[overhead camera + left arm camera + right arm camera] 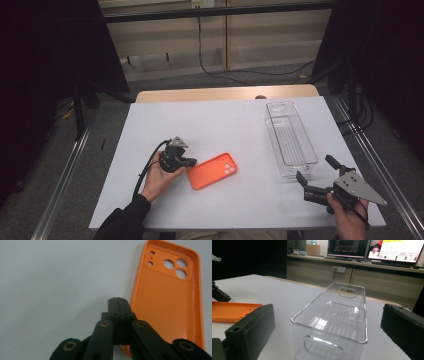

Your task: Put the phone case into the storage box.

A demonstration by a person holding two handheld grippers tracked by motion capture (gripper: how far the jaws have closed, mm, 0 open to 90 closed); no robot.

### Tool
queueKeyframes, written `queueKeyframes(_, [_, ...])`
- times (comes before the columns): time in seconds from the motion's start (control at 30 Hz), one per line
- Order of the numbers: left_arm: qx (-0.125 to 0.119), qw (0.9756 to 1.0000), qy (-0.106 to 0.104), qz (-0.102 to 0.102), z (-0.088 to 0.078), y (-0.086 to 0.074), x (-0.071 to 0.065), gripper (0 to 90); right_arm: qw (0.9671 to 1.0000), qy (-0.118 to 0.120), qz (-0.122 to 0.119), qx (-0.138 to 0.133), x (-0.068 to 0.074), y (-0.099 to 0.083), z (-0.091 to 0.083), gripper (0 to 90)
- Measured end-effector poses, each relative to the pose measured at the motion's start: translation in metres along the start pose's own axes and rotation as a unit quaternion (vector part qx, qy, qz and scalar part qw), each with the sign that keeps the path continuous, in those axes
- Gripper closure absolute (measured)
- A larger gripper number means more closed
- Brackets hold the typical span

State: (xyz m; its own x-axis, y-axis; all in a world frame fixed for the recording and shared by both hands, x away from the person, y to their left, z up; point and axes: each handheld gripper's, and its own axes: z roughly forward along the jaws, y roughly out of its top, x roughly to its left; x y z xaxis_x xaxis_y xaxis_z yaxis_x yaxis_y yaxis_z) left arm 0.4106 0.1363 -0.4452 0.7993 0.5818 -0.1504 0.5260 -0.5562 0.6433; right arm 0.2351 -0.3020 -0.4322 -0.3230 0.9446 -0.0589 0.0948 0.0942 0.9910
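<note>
Left gripper point(192, 161) jaws shut, empty, tips at orange phone case point(212, 171) edge; right gripper point(315, 175) wide open near clear bin point(290, 139).

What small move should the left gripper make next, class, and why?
Probably open its jaws. The left gripper sits shut beside the orange phone case, holding nothing, so it cannot grasp the case's edge. The right gripper waits open at the clear bin.
</note>
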Motion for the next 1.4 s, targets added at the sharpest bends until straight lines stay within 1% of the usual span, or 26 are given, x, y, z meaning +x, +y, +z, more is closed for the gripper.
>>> queueKeyframes(0.07, [0.0, 1.0, 0.002, 0.002, 0.0002, -0.0002, -0.0007, 90.0, 1.0, 0.0, 0.0, 0.0, -0.0001, 0.0, -0.0003, 0.0])
queueKeyframes(0.13, [-0.001, 1.0, -0.003, 0.0, -0.0001, -0.0007, -0.0019, 90.0, 1.0, 0.0, 0.0, 0.001, 0.0, -0.0001, -0.0002, 0.0])
queueKeyframes(0.33, [-0.001, 1.0, -0.005, 0.002, -0.0005, -0.0019, -0.0031, 90.0, 1.0, 0.0, -0.001, 0.001, -0.0001, -0.0001, 0.0, 0.0])
queueKeyframes(0.53, [-0.001, 1.0, -0.009, -0.003, -0.0004, -0.0024, -0.0049, 90.0, 1.0, 0.001, 0.0, 0.0, -0.0001, -0.0001, 0.0001, 0.0])
queueKeyframes(0.7, [-0.002, 0.9999, -0.013, 0.0, -0.0014, -0.0041, -0.0063, 90.0, 1.0, 0.001, 0.0, 0.0, 0.0, 0.0, -0.0003, 0.0])
queueKeyframes(0.8, [-0.001, 0.9999, -0.014, -0.004, -0.002, -0.0048, -0.0074, 90.0, 1.0, 0.002, -0.001, -0.001, 0.0, 0.0001, -0.0003, 0.0])
queueKeyframes(0.87, [0.001, 0.9999, -0.016, -0.003, -0.0023, -0.0051, -0.0077, 90.0, 1.0, 0.001, 0.0, 0.0, 0.0001, -0.0001, 0.0001, 0.0])
queueKeyframes(1.17, [-0.005, 0.9996, -0.025, -0.008, -0.0033, -0.0082, -0.0085, 90.0, 1.0, 0.001, 0.0, -0.001, 0.0, 0.0001, -0.0003, 0.0])
queueKeyframes(1.33, [-0.003, 0.9997, -0.026, -0.001, -0.0044, -0.0081, -0.0088, 90.0, 1.0, 0.002, 0.0, -0.001, 0.0001, 0.0001, -0.0004, 0.0])
queueKeyframes(1.4, [-0.014, 0.9995, -0.027, -0.004, -0.007, -0.0079, -0.0075, 90.0, 1.0, 0.001, 0.0, -0.002, -0.0001, 0.0002, -0.0006, 0.0])
